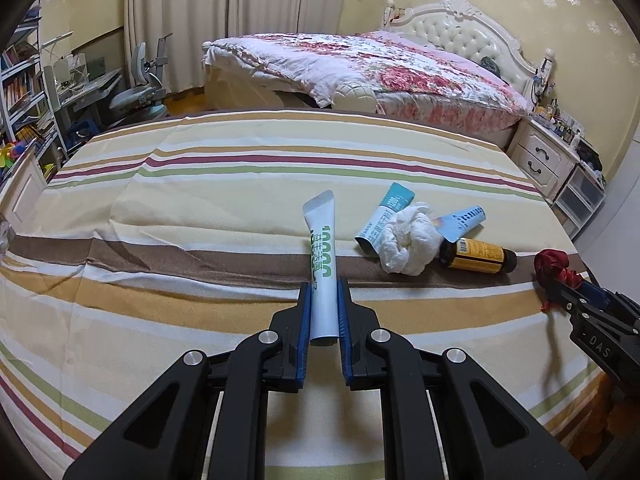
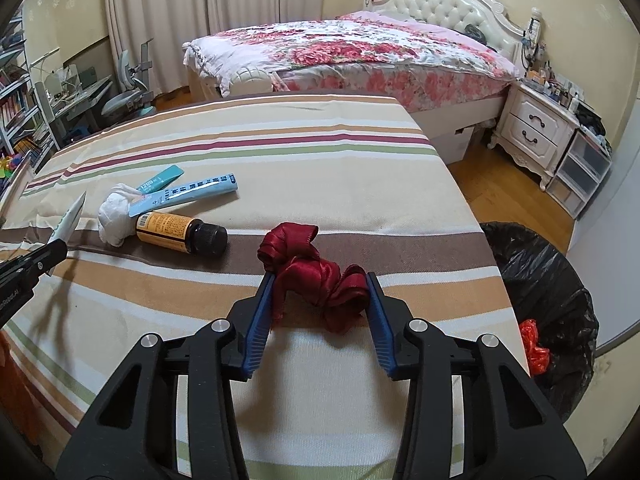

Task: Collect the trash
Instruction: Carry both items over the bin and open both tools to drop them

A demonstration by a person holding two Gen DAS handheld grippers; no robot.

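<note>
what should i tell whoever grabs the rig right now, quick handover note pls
Left gripper: jaws shut on the white tube, lifted off the striped cloth.
Right gripper: jaws shut on the red ribbon, near the cloth's right edge.
On the cloth: crumpled tissue, brown bottle, teal packet, light blue packet, clustered together.
Bin with black bag sits on the floor to the right; an orange-red scrap is already in it.
Left: drop both held items into the bin, then collect the four.
</note>
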